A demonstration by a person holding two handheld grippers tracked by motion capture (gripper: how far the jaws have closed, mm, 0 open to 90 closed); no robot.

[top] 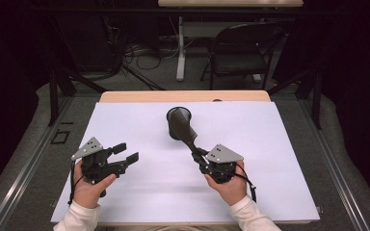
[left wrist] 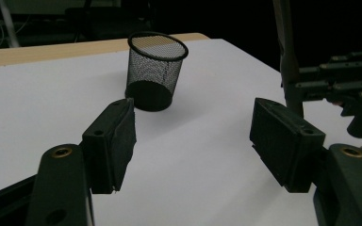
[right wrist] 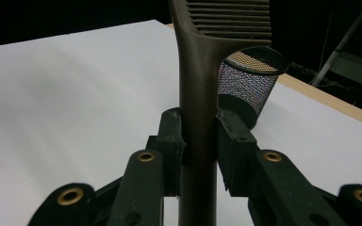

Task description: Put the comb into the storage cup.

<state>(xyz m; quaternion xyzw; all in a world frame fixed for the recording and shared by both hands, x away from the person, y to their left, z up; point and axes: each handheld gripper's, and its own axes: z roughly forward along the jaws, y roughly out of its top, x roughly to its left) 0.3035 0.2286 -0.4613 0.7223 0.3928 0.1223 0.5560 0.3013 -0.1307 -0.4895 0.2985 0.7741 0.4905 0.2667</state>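
A black mesh cup (top: 186, 113) stands upright at the middle back of the white sheet (top: 270, 183). My right gripper (top: 198, 154) is shut on the handle of a dark slotted spatula (top: 187, 132), whose head reaches up toward the cup's mouth. The right gripper view has the handle (right wrist: 199, 94) clamped between both pads, with the cup (right wrist: 247, 87) just behind it. At the left, my left gripper (top: 126, 152) is open, held above the sheet with nothing in it. Its jaws (left wrist: 193, 136) frame bare sheet, with the cup (left wrist: 156, 70) farther off.
The wooden table edge (top: 183, 96) runs along the back of the sheet. Beyond it stand a folding chair (top: 241, 48) and a desk leg (top: 180, 57) among floor cables. The right gripper (left wrist: 344, 89) and spatula handle (left wrist: 287, 52) rise at the right of the left gripper view.
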